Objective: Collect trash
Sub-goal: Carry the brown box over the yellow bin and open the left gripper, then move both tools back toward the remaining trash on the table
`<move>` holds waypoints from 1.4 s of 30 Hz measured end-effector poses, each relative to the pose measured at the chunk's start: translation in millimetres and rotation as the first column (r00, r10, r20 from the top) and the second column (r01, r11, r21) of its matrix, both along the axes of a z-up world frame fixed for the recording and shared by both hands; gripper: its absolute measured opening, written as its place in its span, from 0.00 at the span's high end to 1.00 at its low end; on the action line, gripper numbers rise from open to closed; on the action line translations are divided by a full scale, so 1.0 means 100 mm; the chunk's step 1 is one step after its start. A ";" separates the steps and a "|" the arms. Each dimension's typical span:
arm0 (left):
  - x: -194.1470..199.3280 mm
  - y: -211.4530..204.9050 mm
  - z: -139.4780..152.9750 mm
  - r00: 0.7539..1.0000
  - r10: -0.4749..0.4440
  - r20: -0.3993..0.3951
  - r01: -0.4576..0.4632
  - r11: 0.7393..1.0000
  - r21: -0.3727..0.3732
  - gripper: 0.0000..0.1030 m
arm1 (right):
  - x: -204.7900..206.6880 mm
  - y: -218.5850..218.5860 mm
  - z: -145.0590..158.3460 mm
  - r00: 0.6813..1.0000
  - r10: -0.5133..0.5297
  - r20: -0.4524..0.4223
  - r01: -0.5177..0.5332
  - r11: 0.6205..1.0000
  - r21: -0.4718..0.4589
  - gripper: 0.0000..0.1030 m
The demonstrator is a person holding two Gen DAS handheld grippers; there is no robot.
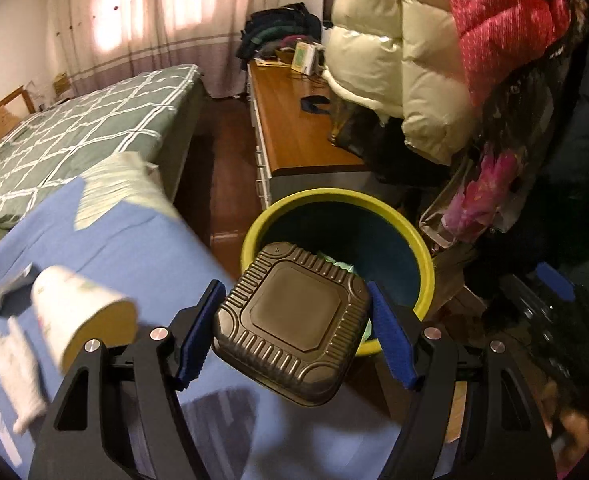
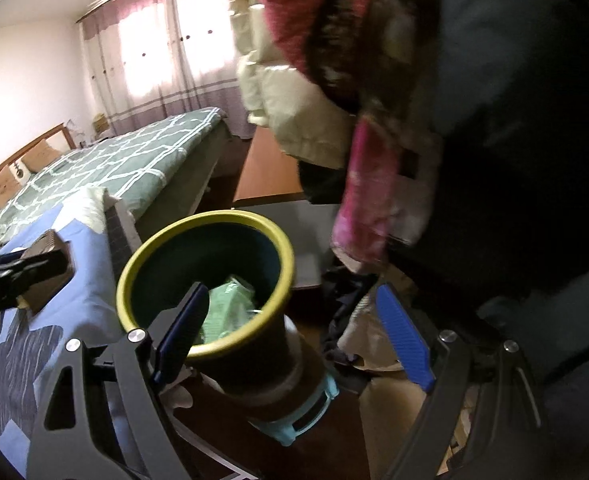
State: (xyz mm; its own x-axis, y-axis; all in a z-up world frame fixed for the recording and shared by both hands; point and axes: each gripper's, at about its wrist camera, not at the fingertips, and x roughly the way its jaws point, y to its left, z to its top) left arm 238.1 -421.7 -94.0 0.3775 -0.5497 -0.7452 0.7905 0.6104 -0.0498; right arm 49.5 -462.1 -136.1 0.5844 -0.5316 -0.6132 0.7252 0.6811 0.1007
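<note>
Brown ribbed plastic, square with rounded corners: that is the takeaway food container (image 1: pixel 294 326) clamped between the blue pads of the left gripper (image 1: pixel 292 328), tilted with its flat face toward the camera; it hangs over the near rim of the round dark bin with the yellow-green rim (image 1: pixel 424 248), partly above the edge of the blue-covered worktop (image 1: pixel 134 232); in the right wrist view the same container (image 2: pixel 48 258) shows at the far left, above the blue cover and left of the bin (image 2: pixel 134 264); inside the bin lies crumpled pale green trash (image 2: pixel 230 304); the right gripper (image 2: pixel 290 336) stands with its blue fingers wide apart and nothing between them, the left finger over the bin's mouth and the right finger outside it; on the worktop, left of the left gripper, lies a white paper cup (image 1: pixel 78 312) on its side, blurred, with a white crumpled tissue (image 1: pixel 18 368) just beside it; beyond the worktop stands a bed with a green checked cover (image 1: pixel 74 132); right of the bed runs a long wooden dresser (image 1: pixel 290 120); above the bin hangs a cream puffer jacket (image 1: pixel 406 60).
</note>
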 end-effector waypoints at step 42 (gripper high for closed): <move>0.08 1.92 0.32 0.924 0.371 0.094 -0.357 0.924 -0.138 0.05 | 0.33 0.39 -0.04 0.992 0.124 -0.028 -0.123 0.992 0.021 0.17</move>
